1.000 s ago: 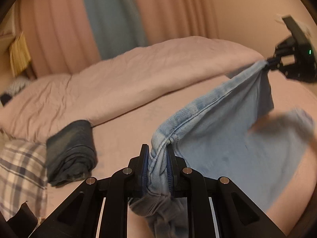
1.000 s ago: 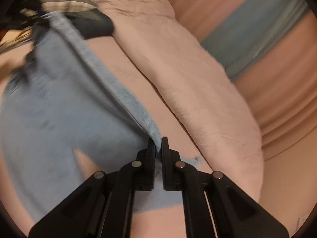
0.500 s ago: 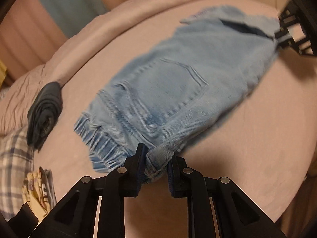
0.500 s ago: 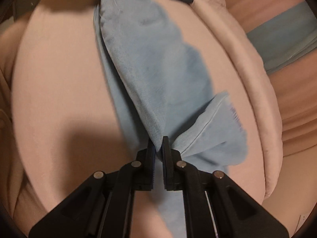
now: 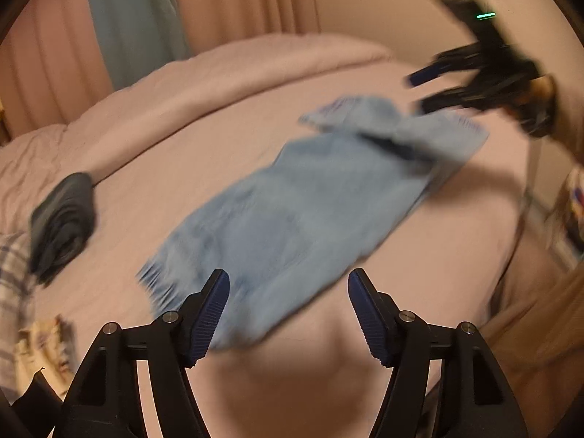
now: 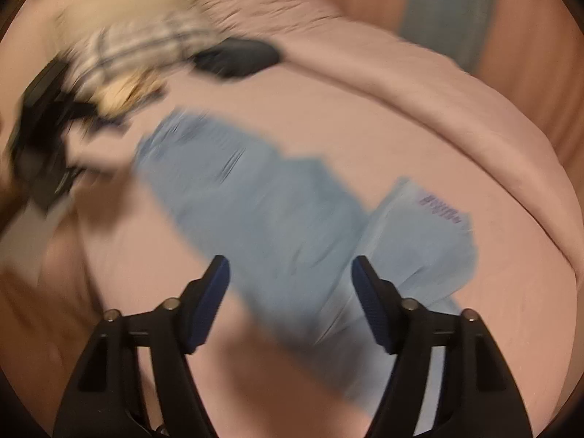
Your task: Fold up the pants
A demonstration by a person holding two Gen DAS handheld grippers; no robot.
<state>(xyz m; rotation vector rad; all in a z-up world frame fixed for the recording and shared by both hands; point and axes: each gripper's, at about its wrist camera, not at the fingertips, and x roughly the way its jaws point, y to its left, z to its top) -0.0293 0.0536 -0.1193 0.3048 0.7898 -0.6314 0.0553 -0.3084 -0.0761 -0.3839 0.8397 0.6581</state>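
Observation:
The light blue denim pants (image 5: 310,204) lie spread on the pink bed (image 5: 438,255), waistband end near me in the left wrist view, leg ends far. My left gripper (image 5: 288,292) is open and empty just above the waistband end. My right gripper (image 6: 290,277) is open and empty above the leg end of the pants (image 6: 277,226), where one leg end is turned back showing a label. The right gripper also shows in the left wrist view (image 5: 430,87), above the leg ends. The left gripper shows blurred in the right wrist view (image 6: 40,135).
A folded dark garment (image 5: 62,219) lies at the bed's left, beside a plaid pillow (image 5: 11,273). A rolled pink duvet (image 5: 219,80) runs along the far side. Curtains (image 5: 135,18) hang behind. The bed's edge (image 5: 511,292) is at the right.
Both grippers have let go of the pants and opened wide. The pants now lie flat on the bed. Both grippers have lifted away and both views are blurred by motion.

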